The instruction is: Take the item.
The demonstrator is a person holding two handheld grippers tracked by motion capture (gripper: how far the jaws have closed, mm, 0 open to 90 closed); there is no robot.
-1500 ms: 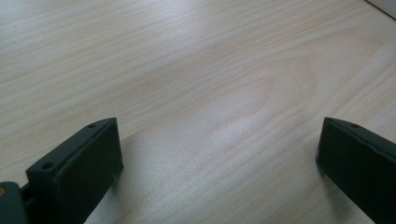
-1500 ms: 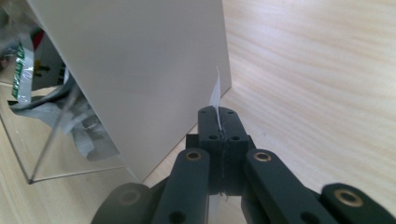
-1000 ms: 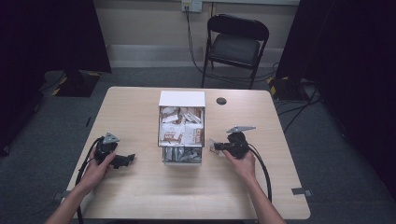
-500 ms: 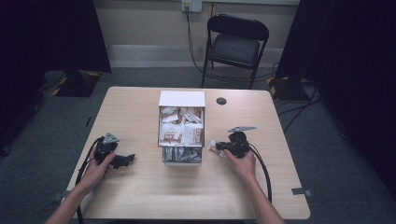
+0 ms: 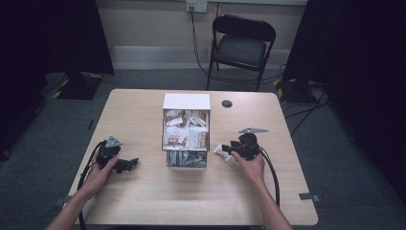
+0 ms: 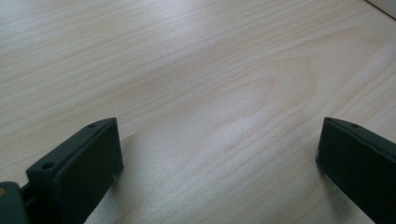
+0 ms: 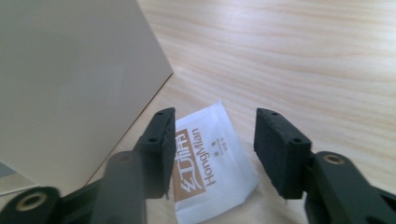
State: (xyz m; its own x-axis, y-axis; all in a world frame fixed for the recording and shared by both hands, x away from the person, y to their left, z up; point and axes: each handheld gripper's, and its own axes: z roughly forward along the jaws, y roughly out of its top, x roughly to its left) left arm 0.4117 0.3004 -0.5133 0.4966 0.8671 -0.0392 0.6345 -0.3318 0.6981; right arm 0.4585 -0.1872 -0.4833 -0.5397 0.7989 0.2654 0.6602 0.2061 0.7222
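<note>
A white box (image 5: 186, 101) full of small packets stands at the table's middle; its pale side wall (image 7: 70, 84) fills the left of the right gripper view. A white and brown sachet (image 7: 210, 172) marked HongMian lies flat on the wood right of the box, also seen as the sachet (image 5: 222, 152) from above. My right gripper (image 7: 215, 119) hovers over it and its jaws have just been opening: the sachet lies between them, untouched by the pads. From above, the right gripper (image 5: 231, 152) points left toward the box. My left gripper (image 5: 131, 164) rests open on bare wood, jaws wide (image 6: 217, 126).
A small black round disc (image 5: 227, 103) sits on the table behind the box. A black folding chair (image 5: 242, 45) stands beyond the far edge. Cables trail from both grippers toward the near edge. Bare wood (image 5: 191, 196) stretches in front of the box.
The right gripper's jaws have spread apart, letting go of the sachet, which now lies on the table. Both hands have kept their places.
</note>
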